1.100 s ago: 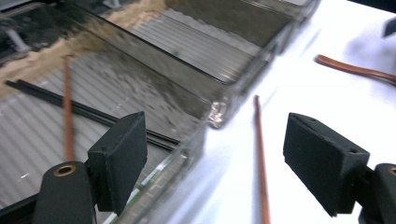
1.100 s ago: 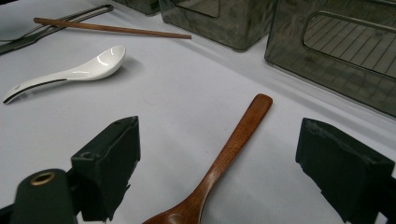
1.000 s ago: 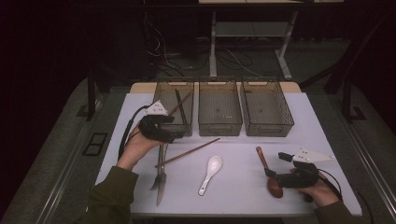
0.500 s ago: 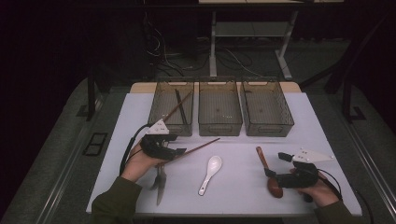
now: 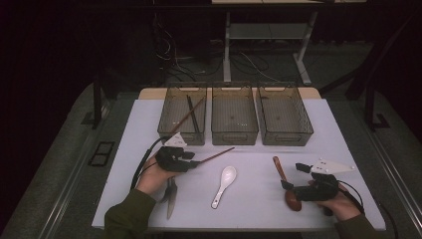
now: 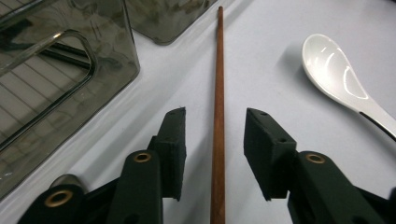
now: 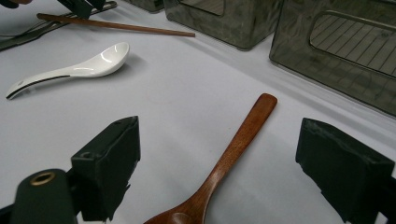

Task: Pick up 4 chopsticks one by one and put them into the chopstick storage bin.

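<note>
A brown chopstick (image 5: 216, 154) (image 6: 218, 93) lies on the white table in front of the left bin. My left gripper (image 5: 191, 162) (image 6: 215, 116) is down at the table with its jaws on either side of the stick. The jaws have just been closing, and a gap still shows on each side of the stick. At the right, my right gripper (image 5: 293, 176) (image 7: 219, 128) stands wide open over the handle of a wooden spoon (image 5: 283, 177) (image 7: 233, 149) without touching it. A white ceramic spoon (image 5: 224, 184) (image 6: 336, 77) (image 7: 79, 65) lies between the two hands.
Three smoky see-through bins stand in a row at the back. The left bin (image 5: 181, 137) holds two chopsticks; the middle bin (image 5: 234, 135) and right bin (image 5: 286, 137) look bare. Metal cutlery (image 5: 170, 199) lies under my left hand near the front edge.
My left gripper has come down and toward me onto the chopstick, and its jaws have narrowed around it. The right hand has stayed put.
</note>
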